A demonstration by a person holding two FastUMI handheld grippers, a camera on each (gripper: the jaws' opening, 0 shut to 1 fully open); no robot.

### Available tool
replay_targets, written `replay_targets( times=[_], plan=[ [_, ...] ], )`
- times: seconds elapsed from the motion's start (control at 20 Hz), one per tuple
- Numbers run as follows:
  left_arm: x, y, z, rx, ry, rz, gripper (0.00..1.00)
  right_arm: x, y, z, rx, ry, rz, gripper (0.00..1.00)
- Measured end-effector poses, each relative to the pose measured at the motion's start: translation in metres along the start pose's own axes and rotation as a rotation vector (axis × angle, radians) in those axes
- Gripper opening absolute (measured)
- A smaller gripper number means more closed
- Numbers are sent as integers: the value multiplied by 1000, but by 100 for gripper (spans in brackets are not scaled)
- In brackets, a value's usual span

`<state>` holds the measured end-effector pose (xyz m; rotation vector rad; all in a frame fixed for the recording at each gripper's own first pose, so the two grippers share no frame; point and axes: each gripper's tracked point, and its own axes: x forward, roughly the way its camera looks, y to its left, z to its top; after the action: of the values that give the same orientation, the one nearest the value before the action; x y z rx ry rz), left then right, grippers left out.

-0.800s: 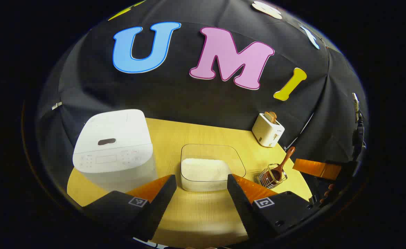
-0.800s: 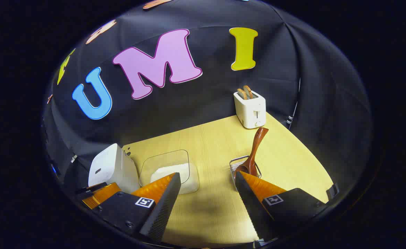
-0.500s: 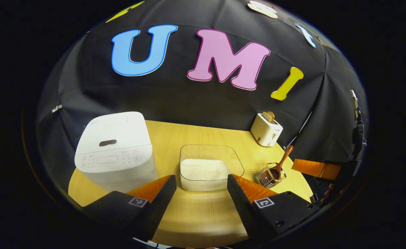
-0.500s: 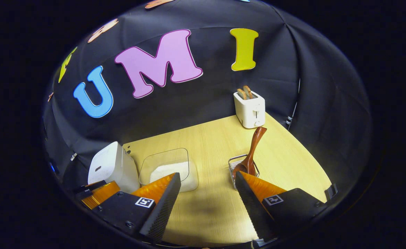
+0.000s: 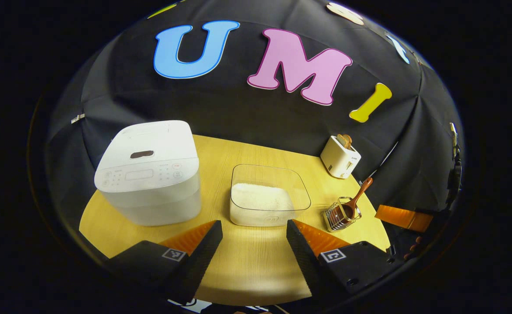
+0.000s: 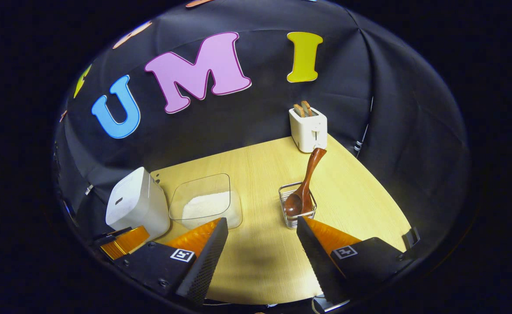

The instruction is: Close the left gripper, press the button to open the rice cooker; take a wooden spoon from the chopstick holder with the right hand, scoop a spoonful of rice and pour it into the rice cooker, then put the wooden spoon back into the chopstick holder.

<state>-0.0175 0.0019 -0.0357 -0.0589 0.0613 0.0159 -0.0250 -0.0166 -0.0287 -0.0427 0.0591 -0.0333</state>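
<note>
With both the left gripper (image 5: 254,237) and right gripper (image 6: 262,235) spread apart and empty, the white box-shaped rice cooker (image 5: 149,172) sits lid-down at far left, so pressing its small dark button (image 5: 142,154) with unclosed fingers risks straddling it.

Bright overhead light on the table (image 5: 247,270), sharp focus; soft shadow at 6 o'clock (image 6: 256,261); fisheye bending and dimming toward the edges.

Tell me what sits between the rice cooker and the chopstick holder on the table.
In the left gripper view, a clear container of rice sits between the rice cooker and the chopstick holder.
</note>
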Motion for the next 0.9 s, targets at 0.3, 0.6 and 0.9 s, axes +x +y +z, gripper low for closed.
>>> replay_targets(
  times=[0.3, 0.6, 0.9],
  plan=[
    [-11, 25, 33, 49, -92, 50, 96, 4, 13, -2, -30, 6, 23, 99],
    [-23, 75, 90, 47, -197, 144, 91, 6, 32, 0, -73, 7, 59, 99],
    [-17, 127, 114, -36, -167, 209, 33, 8, 39, 0, -79, 8, 59, 99]
  ],
)
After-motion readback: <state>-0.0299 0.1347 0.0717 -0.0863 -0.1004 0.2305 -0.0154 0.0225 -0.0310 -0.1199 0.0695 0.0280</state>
